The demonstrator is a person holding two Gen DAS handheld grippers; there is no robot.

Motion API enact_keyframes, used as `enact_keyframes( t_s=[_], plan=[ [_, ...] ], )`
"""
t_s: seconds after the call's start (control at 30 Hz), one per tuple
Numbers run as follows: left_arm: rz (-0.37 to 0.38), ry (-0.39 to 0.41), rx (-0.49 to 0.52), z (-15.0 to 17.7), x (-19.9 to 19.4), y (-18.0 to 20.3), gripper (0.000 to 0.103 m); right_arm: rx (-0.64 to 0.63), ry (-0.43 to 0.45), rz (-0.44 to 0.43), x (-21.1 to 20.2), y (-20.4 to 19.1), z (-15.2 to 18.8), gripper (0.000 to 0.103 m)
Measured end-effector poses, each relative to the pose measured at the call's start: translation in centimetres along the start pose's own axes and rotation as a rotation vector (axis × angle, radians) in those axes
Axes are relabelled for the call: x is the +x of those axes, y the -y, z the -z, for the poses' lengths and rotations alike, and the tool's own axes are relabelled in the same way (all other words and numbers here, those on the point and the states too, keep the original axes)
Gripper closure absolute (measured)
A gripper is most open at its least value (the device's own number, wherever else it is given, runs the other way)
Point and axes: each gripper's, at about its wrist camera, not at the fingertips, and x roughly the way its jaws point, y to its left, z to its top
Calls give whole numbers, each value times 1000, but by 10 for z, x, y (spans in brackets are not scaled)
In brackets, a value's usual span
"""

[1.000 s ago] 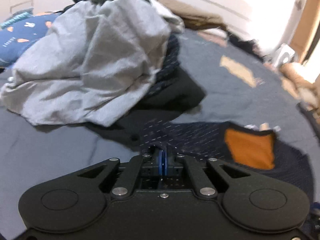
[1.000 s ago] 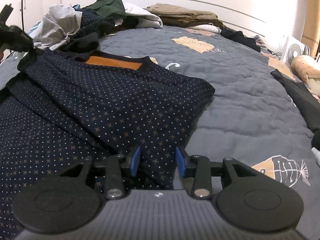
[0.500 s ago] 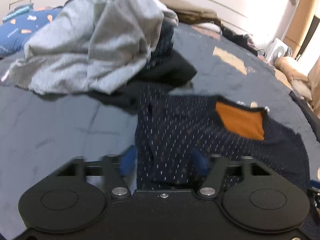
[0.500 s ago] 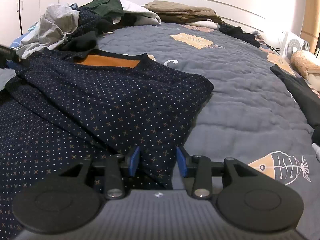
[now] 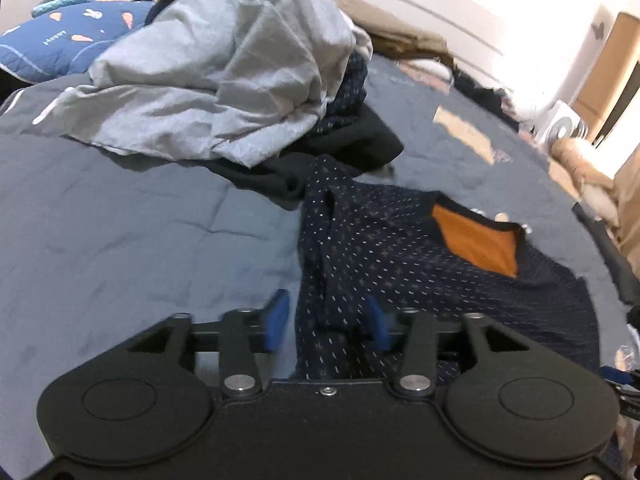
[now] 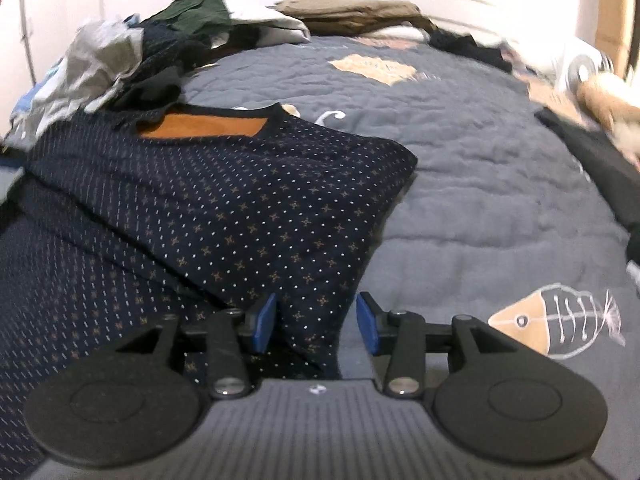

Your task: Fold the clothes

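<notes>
A navy dotted garment (image 5: 420,264) with an orange inner neck patch (image 5: 476,242) lies partly folded on the grey quilt. My left gripper (image 5: 326,324) is open, its blue pads straddling the garment's left folded edge. In the right wrist view the same navy garment (image 6: 224,216) fills the left half, one panel folded over the body, the orange patch (image 6: 202,126) at its far end. My right gripper (image 6: 316,322) is open over the garment's near right edge, fabric lying between the blue pads without being pinched.
A heap of unfolded clothes, topped by a pale grey piece (image 5: 224,76), lies beyond the left gripper. A blue patterned pillow (image 5: 68,44) sits at far left. Grey quilt (image 6: 480,208) with a fish motif (image 6: 560,322) stretches right. Brown folded clothes (image 6: 352,12) lie by the headboard.
My left gripper has opened and let go of the navy fabric, then drawn back and left; the garment's edge now lies on the quilt. The right gripper stays open, nearly still.
</notes>
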Motion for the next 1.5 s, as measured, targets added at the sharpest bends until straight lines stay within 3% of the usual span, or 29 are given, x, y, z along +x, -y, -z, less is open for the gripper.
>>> enact_keyframes(
  t_s=[0.13,0.2,0.47,0.67,0.9,1.2,1.5],
  plan=[
    [-6,23,-1,17,-29,4,48,70,19,-34,-13,7,-5,60],
    [-9,35,-1,25,-44,6,40,107,45,-53,-25,8,-7,59],
    [11,62,-51,72,-102,8,39,201,63,-113,-79,-1,10,59],
    [44,71,-55,109,-145,11,34,267,96,-142,-140,-17,56,58],
    [78,6,88,144,-173,25,34,282,58,-141,-184,-39,113,57],
    [101,-125,236,190,-192,29,34,289,31,-144,-214,-46,149,56],
    [44,-274,202,214,-189,3,36,308,-34,-117,-224,-55,173,56]
  ],
)
